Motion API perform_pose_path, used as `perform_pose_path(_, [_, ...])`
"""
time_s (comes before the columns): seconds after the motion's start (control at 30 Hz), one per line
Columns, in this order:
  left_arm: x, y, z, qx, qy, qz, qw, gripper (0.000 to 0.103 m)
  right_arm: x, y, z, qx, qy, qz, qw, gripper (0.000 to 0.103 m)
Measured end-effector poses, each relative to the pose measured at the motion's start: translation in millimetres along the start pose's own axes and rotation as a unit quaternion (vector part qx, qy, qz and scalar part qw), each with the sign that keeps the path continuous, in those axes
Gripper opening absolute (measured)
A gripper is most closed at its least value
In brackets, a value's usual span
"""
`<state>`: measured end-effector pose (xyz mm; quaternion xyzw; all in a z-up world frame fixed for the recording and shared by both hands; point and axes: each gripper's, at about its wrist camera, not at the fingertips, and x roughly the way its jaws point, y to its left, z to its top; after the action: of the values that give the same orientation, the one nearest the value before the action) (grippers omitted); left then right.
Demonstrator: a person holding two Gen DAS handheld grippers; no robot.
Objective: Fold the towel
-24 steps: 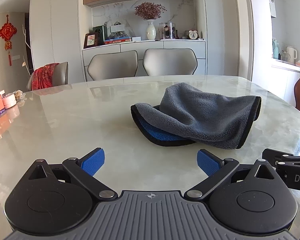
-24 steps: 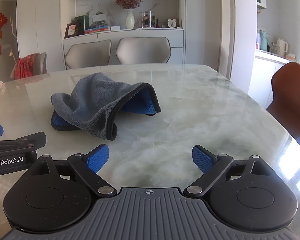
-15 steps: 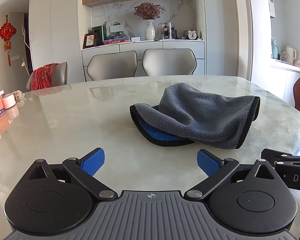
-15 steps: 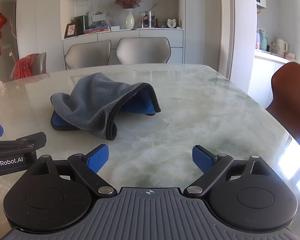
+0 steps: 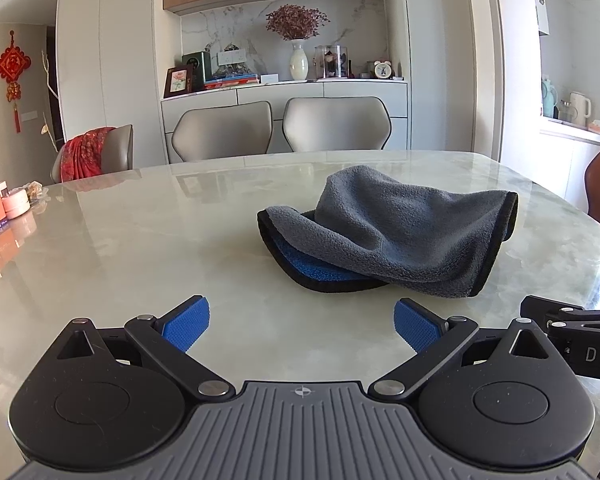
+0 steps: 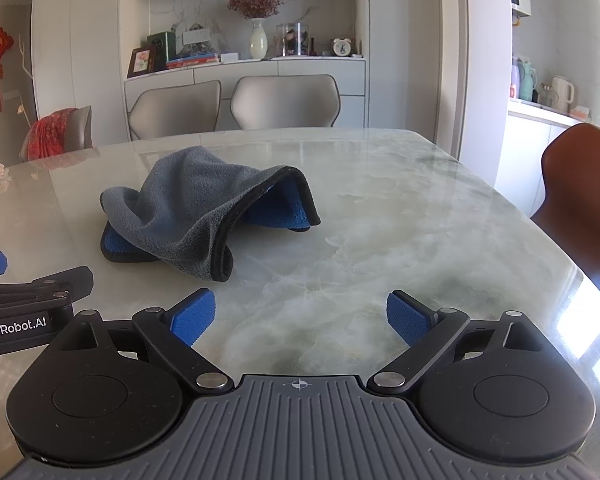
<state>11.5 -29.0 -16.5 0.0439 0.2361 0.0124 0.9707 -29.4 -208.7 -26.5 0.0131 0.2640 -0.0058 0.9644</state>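
On the pale marble surface (image 5: 148, 240), nothing of the folding looks done yet: the towel (image 5: 392, 232) lies in a loose, rumpled heap, and neither tool touches it. At the left, the left gripper (image 5: 300, 320) hangs low over bare surface with its blue-padded fingers (image 5: 186, 322) spread wide and nothing between them; the towel sits a little beyond and to the right of its right finger, near but apart. In the middle of the scene the towel shows a grey fleecy outer face, a bright blue inner face and a dark bound edge running round it. It is doubled over itself untidily, with the grey layer humped up in a soft ridge and the blue lining peeping out along the near left edge and again under the raised flap on the right side, where the cloth gapes like an open pocket. At the right, the right gripper (image 6: 300, 316) likewise hovers over empty surface, its fingers (image 6: 406, 320) standing wide with nothing held; from its view the towel (image 6: 196, 216) lies further off and to the left. By my reckoning the whole job remains: the heap wants opening out flat, then corners caught and brought over to make a neat fold.
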Motion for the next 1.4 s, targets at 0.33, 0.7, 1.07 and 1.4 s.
perform_pose_path(0.33, [-3, -10, -5, -0.002, -0.002, 0.0, 1.0, 0.101, 0, -2, 0, 0.001, 0.003, 0.0, 1.0, 0.095])
perform_pose_path(0.7, [-6, -12, -7, -0.004, -0.002, -0.001, 1.0, 0.101, -1, -1, -2, -0.003, 0.005, -0.002, 1.0, 0.095])
perform_pose_path(1.07, [-7, -6, -2, -0.004, -0.001, -0.004, 1.0, 0.101, 0, -2, -1, -0.003, 0.008, -0.003, 1.0, 0.096])
perform_pose_path(1.4, [-10, -1, 3, -0.002, 0.0, -0.007, 1.0, 0.101, 1, -3, -2, 0.0, 0.012, -0.001, 1.0, 0.098])
